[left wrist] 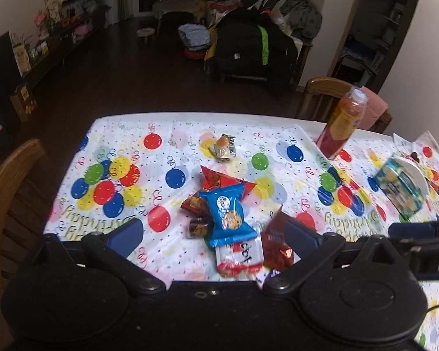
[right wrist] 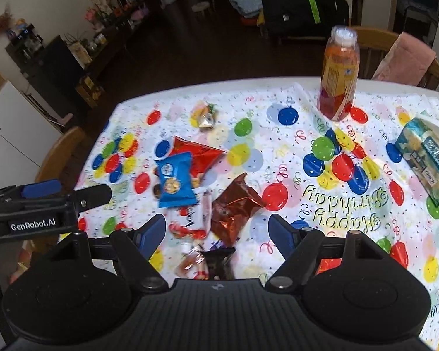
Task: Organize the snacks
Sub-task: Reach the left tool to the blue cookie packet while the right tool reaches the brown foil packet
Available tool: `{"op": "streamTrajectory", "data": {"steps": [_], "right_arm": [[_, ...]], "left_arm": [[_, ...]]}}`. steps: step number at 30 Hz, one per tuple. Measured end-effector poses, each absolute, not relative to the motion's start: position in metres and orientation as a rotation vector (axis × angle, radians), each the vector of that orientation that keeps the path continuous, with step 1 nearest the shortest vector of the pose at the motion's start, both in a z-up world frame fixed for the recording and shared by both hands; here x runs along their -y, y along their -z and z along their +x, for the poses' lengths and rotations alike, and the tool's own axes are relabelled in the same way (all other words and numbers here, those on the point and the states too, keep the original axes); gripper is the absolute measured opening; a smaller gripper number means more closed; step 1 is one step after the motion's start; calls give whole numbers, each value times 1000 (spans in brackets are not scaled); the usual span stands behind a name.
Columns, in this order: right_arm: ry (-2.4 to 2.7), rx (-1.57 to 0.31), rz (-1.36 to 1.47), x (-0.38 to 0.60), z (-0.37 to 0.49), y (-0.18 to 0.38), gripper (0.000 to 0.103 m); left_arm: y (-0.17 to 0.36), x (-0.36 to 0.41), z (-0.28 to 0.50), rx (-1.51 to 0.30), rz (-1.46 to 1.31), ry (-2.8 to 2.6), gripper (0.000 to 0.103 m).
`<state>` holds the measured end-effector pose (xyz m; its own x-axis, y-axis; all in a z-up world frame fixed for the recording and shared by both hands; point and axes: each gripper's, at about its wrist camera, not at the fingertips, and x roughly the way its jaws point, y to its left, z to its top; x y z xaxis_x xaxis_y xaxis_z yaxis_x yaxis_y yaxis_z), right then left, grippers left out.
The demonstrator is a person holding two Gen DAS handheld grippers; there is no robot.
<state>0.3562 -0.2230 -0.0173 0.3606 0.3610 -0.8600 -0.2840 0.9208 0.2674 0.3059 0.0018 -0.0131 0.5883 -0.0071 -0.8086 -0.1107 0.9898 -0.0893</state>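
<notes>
A pile of snack packets lies mid-table on the balloon tablecloth [left wrist: 161, 152]. On top is a blue cookie packet [left wrist: 226, 213] [right wrist: 174, 181], with a red packet [left wrist: 219, 180] [right wrist: 197, 155] behind it. A white and red packet [left wrist: 240, 259] [right wrist: 190, 219] and a shiny brown packet [left wrist: 275, 248] [right wrist: 234, 207] lie nearer. My left gripper [left wrist: 213, 234] hovers open over the near side of the pile. My right gripper [right wrist: 216, 232] is open too, with the brown packet lying between its fingers, untouched. A small lone snack [left wrist: 224, 146] [right wrist: 205, 114] sits farther back.
An orange drink bottle [left wrist: 342, 125] [right wrist: 338, 79] stands at the back right. A blue and yellow box [left wrist: 401, 187] [right wrist: 427, 158] rests on a white plate at the right. Wooden chairs stand at the left [left wrist: 8, 190] and far side [left wrist: 322, 93], the latter with a pink cloth [right wrist: 404, 58].
</notes>
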Motion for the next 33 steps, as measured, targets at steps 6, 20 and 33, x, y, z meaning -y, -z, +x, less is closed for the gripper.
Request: {"op": "streamTrajectory", "data": {"steps": [6, 20, 33], "right_arm": [[-390, -1212, 71, 216, 392, 62, 77], [-365, -1358, 116, 197, 442, 146, 77], [-359, -1394, 130, 192, 449, 175, 72]], "left_arm": [[42, 2, 344, -989, -138, -85, 102], [116, 1, 394, -1133, -183, -110, 91], [138, 4, 408, -1180, -205, -90, 70]]}}
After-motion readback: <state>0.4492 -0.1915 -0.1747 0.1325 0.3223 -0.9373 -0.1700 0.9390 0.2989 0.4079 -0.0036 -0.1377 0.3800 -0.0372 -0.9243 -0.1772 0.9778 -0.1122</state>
